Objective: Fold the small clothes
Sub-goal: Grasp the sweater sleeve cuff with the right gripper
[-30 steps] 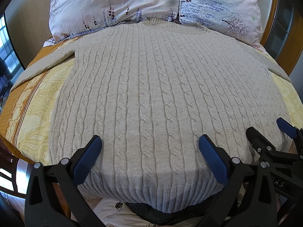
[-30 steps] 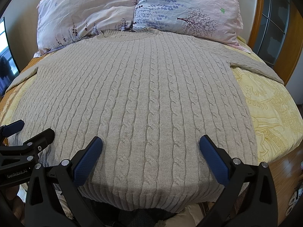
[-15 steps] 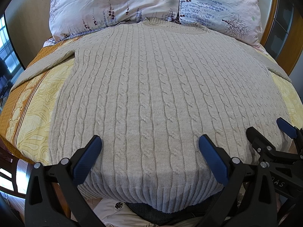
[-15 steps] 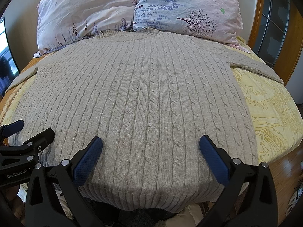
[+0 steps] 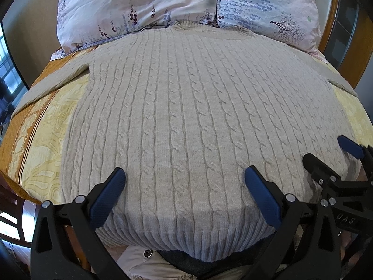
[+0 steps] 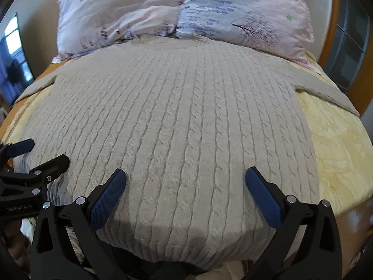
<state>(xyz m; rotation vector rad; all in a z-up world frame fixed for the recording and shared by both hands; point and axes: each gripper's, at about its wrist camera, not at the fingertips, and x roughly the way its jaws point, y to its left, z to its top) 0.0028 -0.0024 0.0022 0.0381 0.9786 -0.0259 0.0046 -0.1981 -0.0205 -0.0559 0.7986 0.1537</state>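
Bed (image 5: 42, 126) unchanged; sweater (image 5: 186, 116) flat, right gripper (image 6: 185, 186) shifted, both fingers spread.

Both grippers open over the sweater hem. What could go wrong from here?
1. The beige cable-knit sweater hem overhangs the bed edge; a pull could drag it off the yellow patterned bedspread.
2. Thick knit: the open left gripper or right gripper may pinch one layer only.
3. Its collar touches the floral pillows; folding may snag there.
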